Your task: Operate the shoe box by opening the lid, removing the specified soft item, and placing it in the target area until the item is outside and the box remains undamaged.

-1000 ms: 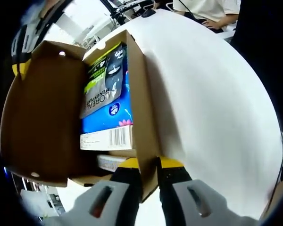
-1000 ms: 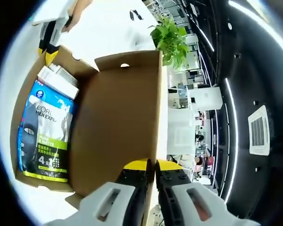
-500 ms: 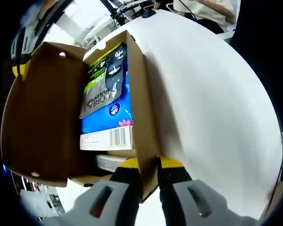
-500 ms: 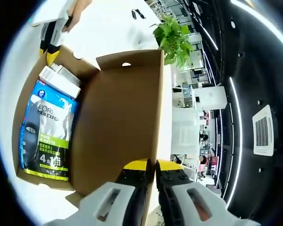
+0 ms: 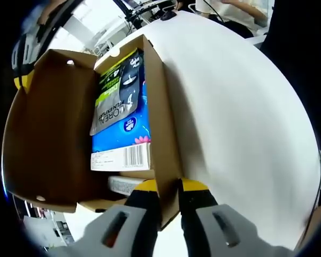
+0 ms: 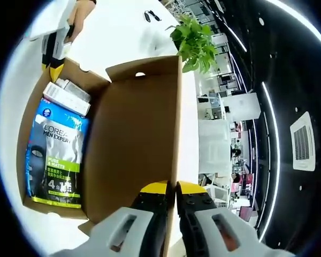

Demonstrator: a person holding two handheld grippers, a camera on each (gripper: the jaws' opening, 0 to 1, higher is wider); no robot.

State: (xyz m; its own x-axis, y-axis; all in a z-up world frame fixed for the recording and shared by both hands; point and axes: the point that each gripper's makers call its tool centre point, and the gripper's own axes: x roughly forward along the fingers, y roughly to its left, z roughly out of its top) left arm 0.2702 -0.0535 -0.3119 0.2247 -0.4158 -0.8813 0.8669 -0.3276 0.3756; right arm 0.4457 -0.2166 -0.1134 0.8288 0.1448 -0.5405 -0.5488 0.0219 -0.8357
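Note:
An open brown cardboard shoe box (image 5: 163, 134) stands on a white table (image 5: 241, 123). Its lid (image 6: 144, 139) is raised. Inside lie a blue soft pack (image 5: 123, 134) with a grey and green pouch (image 5: 117, 91) on top, and a small white carton (image 6: 67, 98) at one end. My left gripper (image 5: 168, 188) is shut on the box's side wall at its near corner. My right gripper (image 6: 171, 188) is shut on the free edge of the lid and holds it up. The left gripper (image 6: 54, 51) also shows at the box's far corner, with a hand on it.
A potted green plant (image 6: 195, 40) stands past the lid. A small dark object (image 6: 150, 15) lies on the far table. A seated person in white (image 5: 232, 8) is at the table's far end. Ceiling lights and office furniture lie beyond.
The lid has swung slightly further open with my right gripper. The left gripper has stayed on the box wall.

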